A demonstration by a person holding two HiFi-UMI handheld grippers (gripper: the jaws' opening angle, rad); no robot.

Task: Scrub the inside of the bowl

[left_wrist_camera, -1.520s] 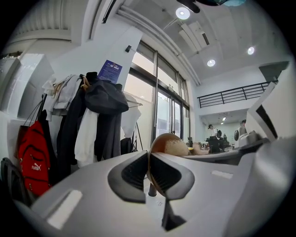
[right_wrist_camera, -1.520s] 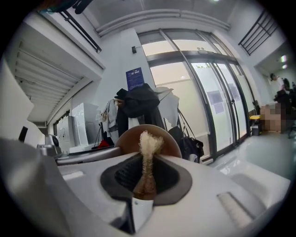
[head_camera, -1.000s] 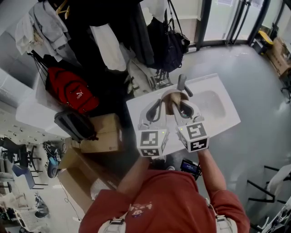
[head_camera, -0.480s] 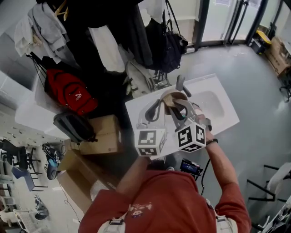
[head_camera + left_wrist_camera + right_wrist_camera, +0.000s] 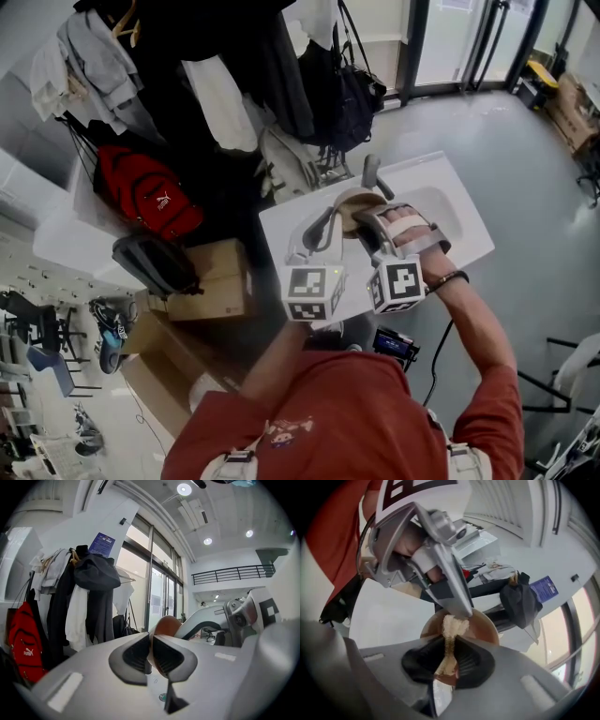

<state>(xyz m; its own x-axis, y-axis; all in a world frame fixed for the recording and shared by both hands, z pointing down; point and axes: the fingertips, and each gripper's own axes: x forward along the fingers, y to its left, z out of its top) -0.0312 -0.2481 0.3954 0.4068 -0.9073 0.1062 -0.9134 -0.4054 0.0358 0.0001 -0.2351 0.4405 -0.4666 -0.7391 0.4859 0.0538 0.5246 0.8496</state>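
1. Left gripper (image 5: 151,656) is clamped on the rim of the bowl (image 5: 165,624). The bowl is held over the sink (image 5: 448,202) top, beside the basin and near the tap (image 5: 372,171).
2. Right gripper (image 5: 449,660) is clamped on a beige sponge (image 5: 451,629), whose tip reaches into the bowl.
3. Looks mid-scrub to me. Can't tell how much of the inside is done, and no foam or dirt shows.
4. Count: one bowl, one sponge, two grippers, one sink, one tap.
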